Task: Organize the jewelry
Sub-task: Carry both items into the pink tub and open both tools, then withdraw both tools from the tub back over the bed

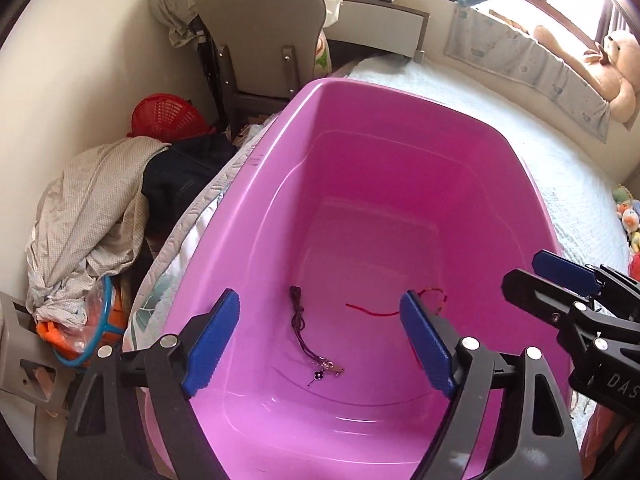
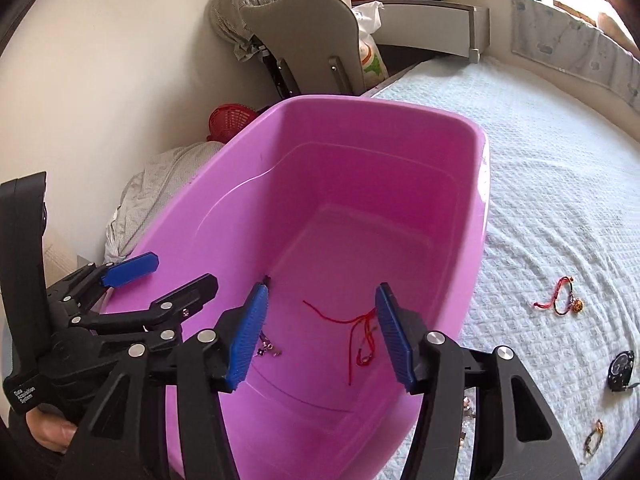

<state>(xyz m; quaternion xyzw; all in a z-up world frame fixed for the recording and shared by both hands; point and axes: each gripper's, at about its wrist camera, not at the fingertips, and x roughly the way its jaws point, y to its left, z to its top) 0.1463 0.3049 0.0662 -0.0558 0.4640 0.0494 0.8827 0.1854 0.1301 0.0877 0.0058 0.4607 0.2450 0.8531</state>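
A pink plastic tub stands on the white bed. On its floor lie a dark purple cord necklace with a flower charm and a red string bracelet. My left gripper is open and empty over the tub's near end; it also shows in the right wrist view. My right gripper is open and empty above the red string; it also shows at the right of the left wrist view.
On the bedspread right of the tub lie a red-and-dark bracelet, a black watch and a beaded bracelet. A grey chair, a red basket and piled clothes are left of the bed.
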